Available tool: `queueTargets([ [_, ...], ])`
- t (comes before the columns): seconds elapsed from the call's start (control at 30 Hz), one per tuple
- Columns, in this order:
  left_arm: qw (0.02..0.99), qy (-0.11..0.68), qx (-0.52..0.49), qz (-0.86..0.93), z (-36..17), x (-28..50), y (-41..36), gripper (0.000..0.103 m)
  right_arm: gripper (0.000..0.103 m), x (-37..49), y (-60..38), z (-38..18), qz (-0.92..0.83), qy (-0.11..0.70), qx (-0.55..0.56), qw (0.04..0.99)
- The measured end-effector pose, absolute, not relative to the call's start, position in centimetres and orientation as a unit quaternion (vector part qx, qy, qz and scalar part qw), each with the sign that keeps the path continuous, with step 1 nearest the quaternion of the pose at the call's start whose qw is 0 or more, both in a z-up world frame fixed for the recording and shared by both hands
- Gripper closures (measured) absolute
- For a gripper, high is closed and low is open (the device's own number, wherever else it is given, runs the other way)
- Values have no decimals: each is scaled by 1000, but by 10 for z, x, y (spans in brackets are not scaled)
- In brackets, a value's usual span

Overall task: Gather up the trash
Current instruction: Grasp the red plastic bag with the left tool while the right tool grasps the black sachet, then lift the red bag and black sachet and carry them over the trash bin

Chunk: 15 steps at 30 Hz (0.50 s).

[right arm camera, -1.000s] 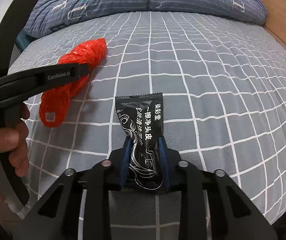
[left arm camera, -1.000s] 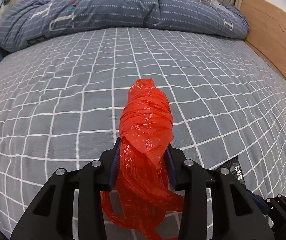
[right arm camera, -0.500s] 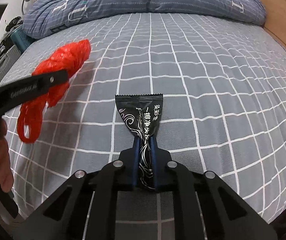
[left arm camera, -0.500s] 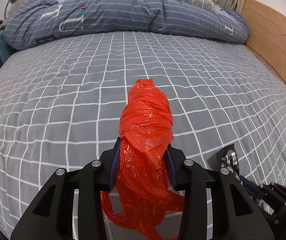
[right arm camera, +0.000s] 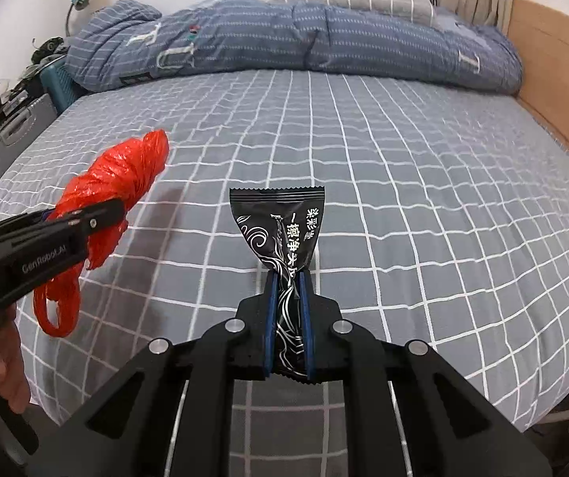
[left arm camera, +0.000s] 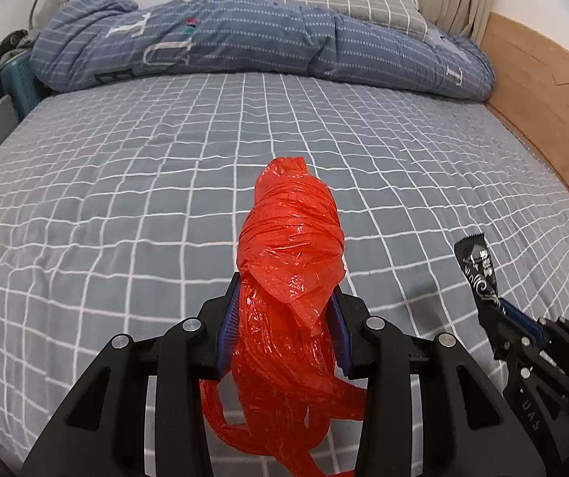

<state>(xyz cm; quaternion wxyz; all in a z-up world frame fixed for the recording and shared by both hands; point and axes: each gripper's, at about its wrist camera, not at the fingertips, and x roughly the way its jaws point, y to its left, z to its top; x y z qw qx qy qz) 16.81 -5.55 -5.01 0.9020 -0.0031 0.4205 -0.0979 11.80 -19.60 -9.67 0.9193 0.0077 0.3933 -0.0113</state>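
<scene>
My left gripper [left arm camera: 284,310] is shut on a crumpled red plastic bag [left arm camera: 290,238] and holds it above the bed. The bag's loose handles hang below the jaws. My right gripper [right arm camera: 287,290] is shut on a black sachet [right arm camera: 280,222] with white Chinese print, pinched at its lower half and lifted off the sheet. The red bag [right arm camera: 121,175] and the left gripper [right arm camera: 86,218] show at the left of the right wrist view. The sachet [left arm camera: 477,266] and the right gripper [left arm camera: 499,310] show at the right of the left wrist view.
The bed has a grey sheet with a white grid [left arm camera: 125,183]. A rolled blue duvet [left arm camera: 244,51] and a grey checked pillow [left arm camera: 344,0] lie at the far end. A wooden bed frame [left arm camera: 542,91] runs along the right. Cluttered boxes [right arm camera: 14,127] stand at the left.
My right gripper has closed tight on the sachet and lifted it off the sheet. Both grippers have risen and pulled back from the bed. The red bag stays held.
</scene>
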Motion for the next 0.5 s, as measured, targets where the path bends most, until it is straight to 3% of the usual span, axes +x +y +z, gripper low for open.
queueTargets([
  [0.5, 904, 418, -17, -89, -42, 106, -23, 65, 92, 78, -173, -86, -4, 379, -6, 925],
])
